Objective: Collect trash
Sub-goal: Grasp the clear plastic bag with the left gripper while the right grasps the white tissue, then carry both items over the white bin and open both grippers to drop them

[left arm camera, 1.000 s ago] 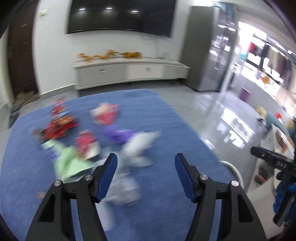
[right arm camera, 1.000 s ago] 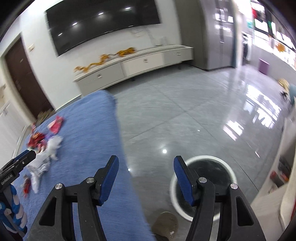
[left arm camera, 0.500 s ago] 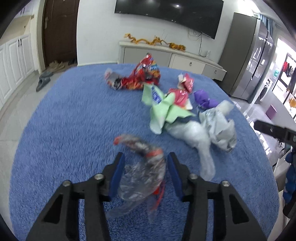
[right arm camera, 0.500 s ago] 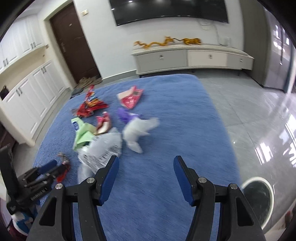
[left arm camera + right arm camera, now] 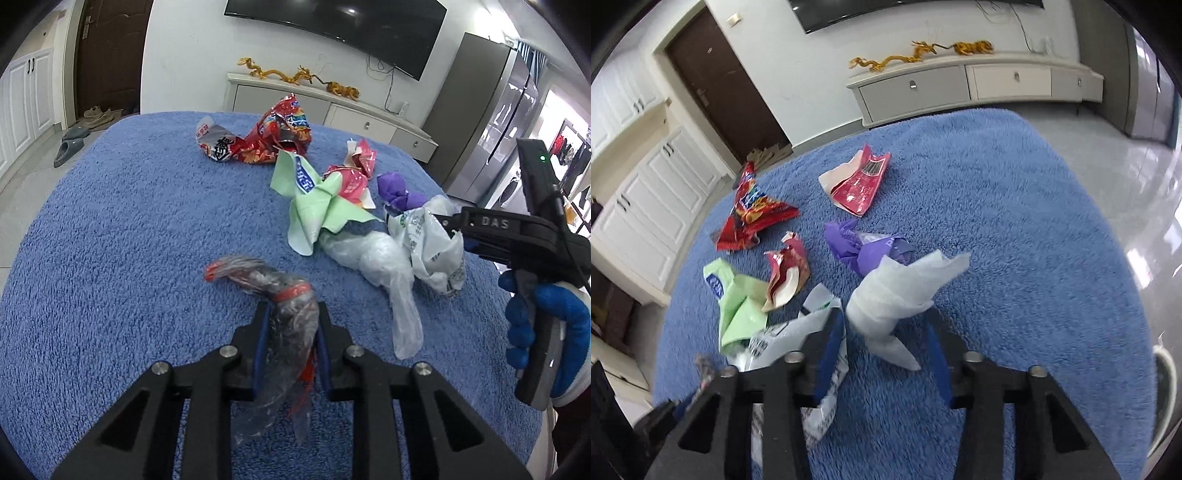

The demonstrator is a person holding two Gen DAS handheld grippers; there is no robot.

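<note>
Gripping 1 clear wrapper (image 5: 291, 325), left tool (image 5: 290, 345); right tool (image 5: 882, 332) wide apart round 1 white tissue (image 5: 901, 291), not pinching.

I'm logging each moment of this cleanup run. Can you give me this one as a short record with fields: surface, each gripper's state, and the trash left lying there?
surface: blue carpet
left gripper: shut on clear plastic wrapper with red bands
right gripper: open, fingers either side of white tissue wad, no grip visible
loose trash: red snack bag, green wrapper, purple wrapper, pink-red packet, small red wrapper, white printed plastic bag
bin: white rim only partly in view at right edge
</note>
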